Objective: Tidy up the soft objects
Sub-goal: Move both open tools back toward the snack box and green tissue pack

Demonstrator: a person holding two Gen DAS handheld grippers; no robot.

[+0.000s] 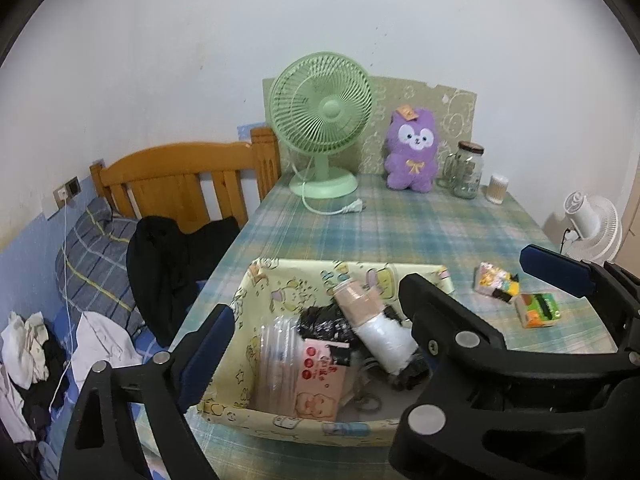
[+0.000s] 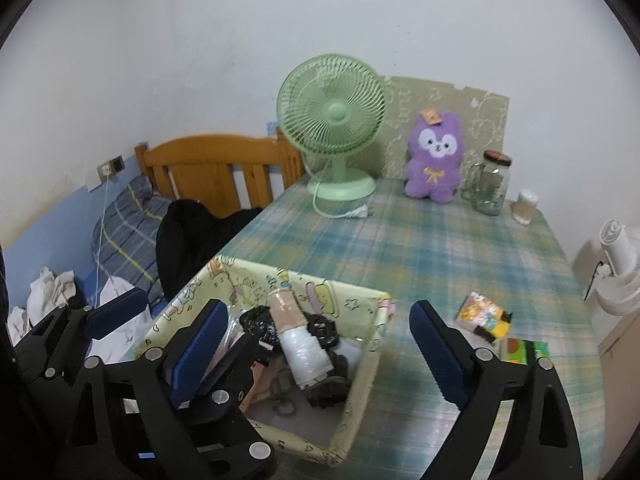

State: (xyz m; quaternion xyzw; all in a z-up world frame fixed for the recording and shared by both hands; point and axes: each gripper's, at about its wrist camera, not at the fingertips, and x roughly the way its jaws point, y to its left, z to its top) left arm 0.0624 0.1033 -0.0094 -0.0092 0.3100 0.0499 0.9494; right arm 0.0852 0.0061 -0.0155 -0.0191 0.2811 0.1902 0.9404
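Note:
A yellow cartoon-print fabric box (image 1: 352,266) (image 2: 300,276) stands on the near part of the checked table. In it lie a white-and-beige roll (image 1: 380,328) (image 2: 300,344), a crumpled black bag (image 1: 324,322) (image 2: 260,324) and a pink pack with a baby picture (image 1: 320,384). A purple plush toy (image 1: 412,152) (image 2: 434,160) sits upright at the back. Both grippers hover side by side over the box and overlap. My left gripper (image 1: 320,320) is open and holds nothing. My right gripper (image 2: 320,312) is open too, with nothing between its blue pads (image 2: 436,348).
Two colourful small packs (image 1: 496,280) (image 1: 538,310) lie right of the box. At the back stand a green fan (image 1: 322,120), a glass jar (image 1: 466,172) and a swab tub (image 1: 498,188). A bed with clothes (image 1: 96,336) lies left; a white fan (image 1: 596,228) stands right.

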